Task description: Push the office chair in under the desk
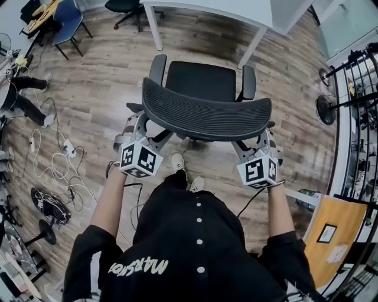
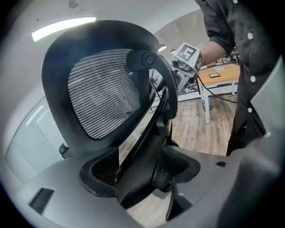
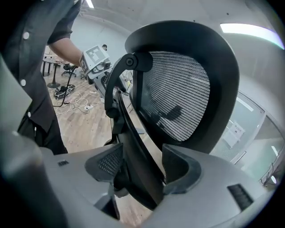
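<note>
Two grippers on one office chair (image 1: 199, 82), seen from the head view: the left gripper (image 1: 137, 131) and the right gripper (image 1: 261, 141) sit low behind the curved backrest (image 1: 207, 113), one at each end, with marker cubes toward the person (image 1: 195, 248). The chair faces the white desk (image 1: 207, 8) and stands just short of it. Its seat front is near the desk edge, with a strip of wood floor (image 1: 106, 76) showing between them. Both armrests are out in the open. White cables (image 1: 59, 168) lie on the floor well to the left, and a blue chair (image 1: 68, 17) stands at far upper left. In the left gripper view, the jaws are narrow and clamped on the black frame strut (image 2: 149, 133) that rises to the mesh panel (image 2: 104, 93). The strut fills the gap between the pads (image 2: 95, 171). The other gripper's cube shows beyond, near a sleeve. In the right gripper view the picture mirrors this: the jaws are drawn in on the matching strut (image 3: 133, 147), pads against both its sides, with mesh above right and the cables on the floor far behind.
</note>
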A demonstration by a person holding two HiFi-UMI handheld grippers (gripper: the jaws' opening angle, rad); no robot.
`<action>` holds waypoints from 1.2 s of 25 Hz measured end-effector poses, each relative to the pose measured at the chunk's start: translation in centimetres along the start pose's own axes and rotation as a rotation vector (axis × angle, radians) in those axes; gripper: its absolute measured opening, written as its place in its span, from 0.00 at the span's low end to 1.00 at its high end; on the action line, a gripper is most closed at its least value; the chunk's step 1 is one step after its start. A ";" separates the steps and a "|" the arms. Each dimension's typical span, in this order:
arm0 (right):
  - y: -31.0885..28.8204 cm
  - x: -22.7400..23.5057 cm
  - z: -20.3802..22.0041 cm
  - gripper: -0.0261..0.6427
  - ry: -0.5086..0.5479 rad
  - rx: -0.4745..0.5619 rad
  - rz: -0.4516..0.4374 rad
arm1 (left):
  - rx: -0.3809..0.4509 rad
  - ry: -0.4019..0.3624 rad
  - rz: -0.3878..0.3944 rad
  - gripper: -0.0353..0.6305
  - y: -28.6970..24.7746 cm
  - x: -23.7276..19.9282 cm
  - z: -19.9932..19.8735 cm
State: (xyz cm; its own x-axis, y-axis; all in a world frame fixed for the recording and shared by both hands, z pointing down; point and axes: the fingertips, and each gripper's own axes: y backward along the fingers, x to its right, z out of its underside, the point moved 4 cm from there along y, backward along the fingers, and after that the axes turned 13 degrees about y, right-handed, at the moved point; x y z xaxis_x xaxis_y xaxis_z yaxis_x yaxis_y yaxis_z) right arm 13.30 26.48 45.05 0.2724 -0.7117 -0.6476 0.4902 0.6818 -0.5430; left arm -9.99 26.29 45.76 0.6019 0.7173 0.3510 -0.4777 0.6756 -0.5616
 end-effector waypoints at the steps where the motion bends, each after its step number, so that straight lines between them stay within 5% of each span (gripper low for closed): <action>1: -0.1 0.0 0.1 0.47 0.013 -0.006 -0.001 | -0.003 -0.007 0.006 0.54 -0.2 0.0 0.0; 12: -1.0 0.0 0.7 0.41 0.048 -0.006 -0.039 | -0.030 -0.086 0.015 0.46 -1.6 -0.6 0.0; 30: -2.0 0.9 0.8 0.42 0.044 -0.009 -0.061 | -0.017 -0.079 0.008 0.47 -2.3 -1.5 -0.1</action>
State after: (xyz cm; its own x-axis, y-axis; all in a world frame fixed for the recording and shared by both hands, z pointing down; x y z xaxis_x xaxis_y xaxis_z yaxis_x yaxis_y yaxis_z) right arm 13.27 24.30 45.97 0.2059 -0.7439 -0.6358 0.4972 0.6391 -0.5868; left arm -9.79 23.67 46.44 0.5455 0.7341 0.4044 -0.4705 0.6675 -0.5770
